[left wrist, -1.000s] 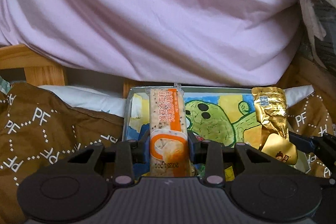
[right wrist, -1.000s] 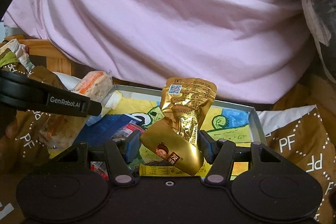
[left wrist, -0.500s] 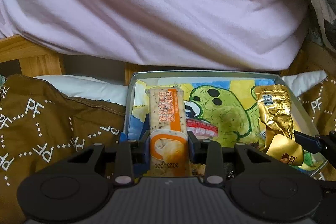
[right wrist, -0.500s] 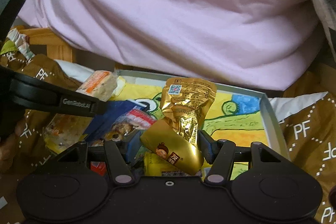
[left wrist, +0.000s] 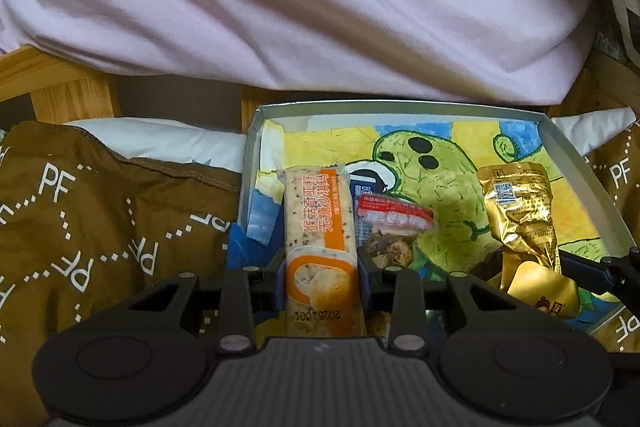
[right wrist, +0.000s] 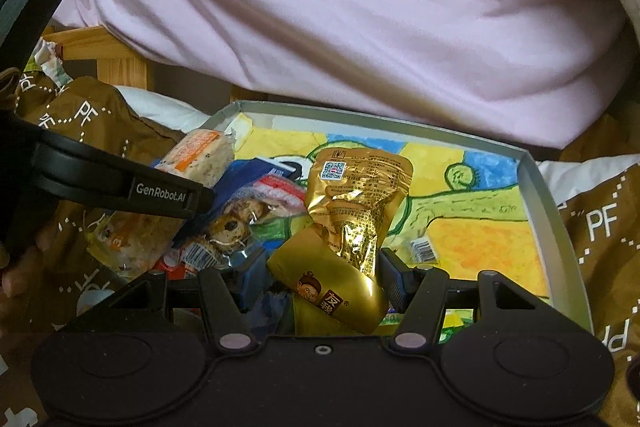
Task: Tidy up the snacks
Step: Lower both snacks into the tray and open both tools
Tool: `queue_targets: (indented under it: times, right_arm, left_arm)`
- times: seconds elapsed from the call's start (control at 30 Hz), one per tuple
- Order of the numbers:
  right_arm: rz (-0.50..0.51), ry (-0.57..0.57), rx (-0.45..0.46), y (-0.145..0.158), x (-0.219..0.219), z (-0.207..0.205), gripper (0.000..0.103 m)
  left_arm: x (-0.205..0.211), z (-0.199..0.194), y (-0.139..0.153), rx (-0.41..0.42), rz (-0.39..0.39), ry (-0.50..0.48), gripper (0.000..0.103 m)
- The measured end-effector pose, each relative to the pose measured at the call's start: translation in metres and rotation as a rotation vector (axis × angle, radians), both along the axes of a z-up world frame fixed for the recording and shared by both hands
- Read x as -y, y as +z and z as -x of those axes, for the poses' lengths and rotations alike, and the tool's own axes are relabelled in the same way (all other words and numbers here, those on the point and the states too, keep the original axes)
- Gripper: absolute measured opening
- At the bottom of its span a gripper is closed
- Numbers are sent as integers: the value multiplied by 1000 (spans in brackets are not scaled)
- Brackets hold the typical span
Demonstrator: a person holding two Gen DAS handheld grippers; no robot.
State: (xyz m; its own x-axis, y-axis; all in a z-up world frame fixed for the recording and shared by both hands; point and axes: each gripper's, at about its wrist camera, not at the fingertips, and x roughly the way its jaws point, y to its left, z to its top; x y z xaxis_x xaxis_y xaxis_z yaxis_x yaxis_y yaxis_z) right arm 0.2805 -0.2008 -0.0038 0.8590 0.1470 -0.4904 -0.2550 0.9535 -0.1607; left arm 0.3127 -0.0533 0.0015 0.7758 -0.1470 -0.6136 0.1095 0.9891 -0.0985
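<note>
Grippers (left wrist: 322,259) (right wrist: 322,277) level — over tray (left wrist: 400,107)

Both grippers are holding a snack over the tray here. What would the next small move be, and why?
Probably lower and release. The left gripper is shut on the orange-and-white bar and the right gripper on the gold pouch. Both hang over the tray, whose right half looks mostly bare, so the pouch likely goes there.

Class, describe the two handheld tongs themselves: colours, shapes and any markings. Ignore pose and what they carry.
The left tongs have a ribbed dark grey body, two round black discs, black linkage arms with silver rivets, and blue finger pads. The right tongs are black, built alike, with a small centre screw. Seen from the right wrist, the left unit's side reads GenRobot.AI in white.
</note>
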Motion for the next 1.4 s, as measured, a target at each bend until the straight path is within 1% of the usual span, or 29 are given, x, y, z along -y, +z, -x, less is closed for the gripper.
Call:
queue_targets:
  times: [0.4,0.63,0.97,1.0,1.07,1.17,1.23,1.27,1.33,1.37,1.4]
  right_arm:
    - [3,-7,-27,-6,0,-3,62]
    - [6,-17,-34,-10,2,-4,62]
    - [-10,-33,-45,-10,3,-4,68]
    - [-13,-35,-46,-9,4,-4,70]
    - [-26,-39,-42,-7,6,-3,82]
    - [-45,-41,-25,-1,10,0,90]
    - [-44,-48,-12,2,11,2,93]
    - [-49,-52,0,5,13,4,95]
    - [-65,-55,19,11,16,9,99]
    - [-72,-57,27,14,18,11,101]
    - [-75,-59,34,17,19,13,102]
  left_arm:
    - [2,0,-4,-7,-1,2,37]
    - [-1,0,-5,-9,21,23,37]
    - [3,2,-4,-11,14,20,39]
    - [3,2,-4,-11,14,19,40]
    - [3,3,-2,-8,18,20,43]
    - [0,5,1,-2,46,23,51]
    - [-3,8,4,12,63,33,63]
    - [-4,10,6,19,68,37,65]
    - [-8,12,11,33,77,52,76]
    - [-10,13,14,40,83,62,79]
    - [-12,15,16,49,90,71,85]
